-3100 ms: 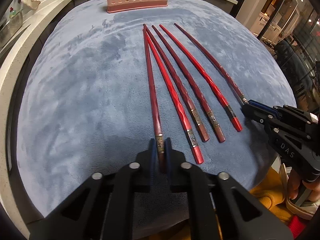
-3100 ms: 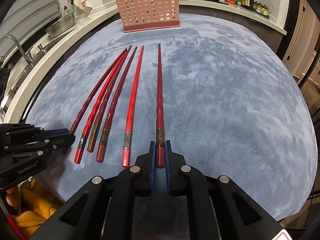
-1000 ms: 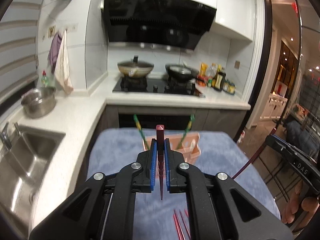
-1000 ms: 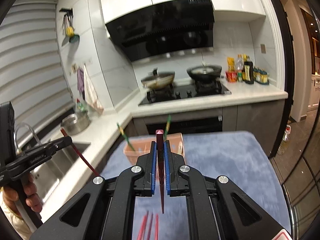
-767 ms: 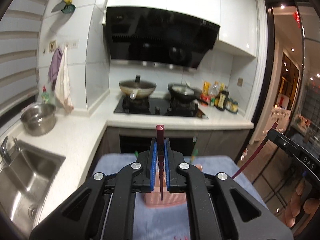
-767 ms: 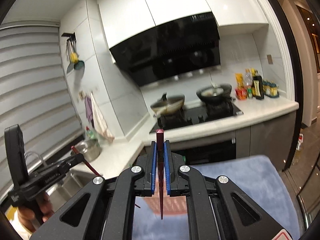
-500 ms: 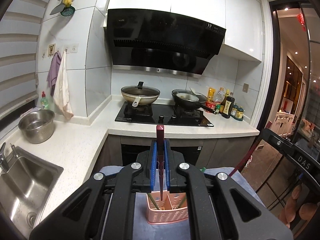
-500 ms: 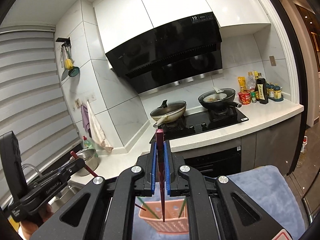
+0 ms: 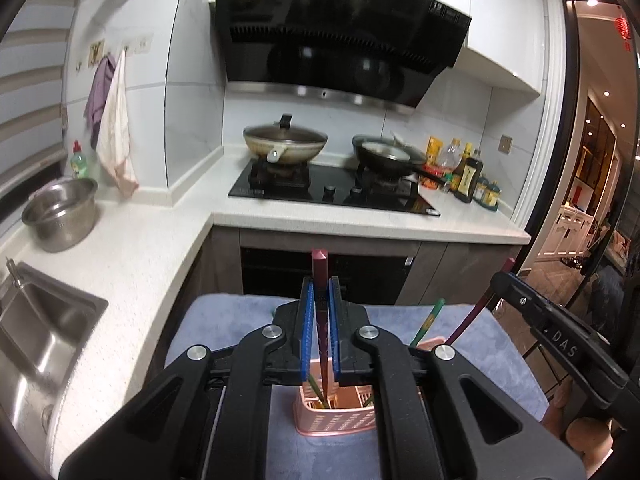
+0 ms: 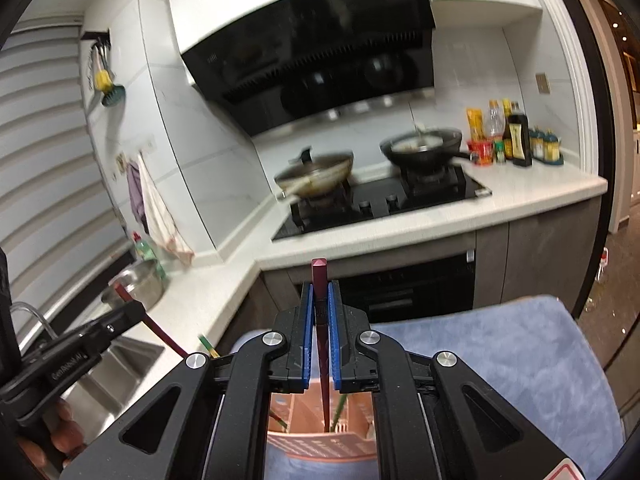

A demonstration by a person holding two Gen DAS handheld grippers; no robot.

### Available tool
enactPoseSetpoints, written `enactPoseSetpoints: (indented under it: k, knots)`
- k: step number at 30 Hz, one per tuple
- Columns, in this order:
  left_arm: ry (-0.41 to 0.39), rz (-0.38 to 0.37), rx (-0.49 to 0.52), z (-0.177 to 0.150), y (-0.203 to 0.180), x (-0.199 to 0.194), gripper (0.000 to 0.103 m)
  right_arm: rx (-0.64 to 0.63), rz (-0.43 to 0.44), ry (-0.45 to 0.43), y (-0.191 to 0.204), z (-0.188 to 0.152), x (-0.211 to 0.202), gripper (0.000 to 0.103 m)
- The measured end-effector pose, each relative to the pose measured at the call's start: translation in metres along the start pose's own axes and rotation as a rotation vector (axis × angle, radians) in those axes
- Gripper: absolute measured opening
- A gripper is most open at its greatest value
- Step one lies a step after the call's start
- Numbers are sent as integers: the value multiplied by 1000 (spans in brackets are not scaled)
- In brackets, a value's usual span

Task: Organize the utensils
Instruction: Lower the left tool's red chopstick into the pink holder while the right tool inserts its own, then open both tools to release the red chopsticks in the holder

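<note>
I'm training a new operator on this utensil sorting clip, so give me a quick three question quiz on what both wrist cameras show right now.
1. True or false: the left gripper is shut on a dark red chopstick held point down.
2. Multiple choice: the tip of the right gripper's dark red chopstick hangs above A) the steel sink, B) the pink perforated plastic utensil basket, C) the black frying pan.
3. Fill in: the basket already holds thin ______ chopsticks.

Key: 1 true. 2 B. 3 green.
</note>
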State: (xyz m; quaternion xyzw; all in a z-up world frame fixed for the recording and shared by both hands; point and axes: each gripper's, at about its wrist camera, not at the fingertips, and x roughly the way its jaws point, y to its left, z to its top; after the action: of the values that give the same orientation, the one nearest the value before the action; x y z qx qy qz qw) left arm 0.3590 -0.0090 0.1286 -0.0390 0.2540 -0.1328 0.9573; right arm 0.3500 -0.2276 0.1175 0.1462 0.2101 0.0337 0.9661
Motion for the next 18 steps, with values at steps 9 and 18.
enactPoseSetpoints:
  k: [9,18]
  knots:
    - [44,24,-16,-14,8,13,7,4,-45,65,-12,-18,21,10]
    - [55,90,-37,-19,10,7,30,10,-56,40,-14,-20,4,27]
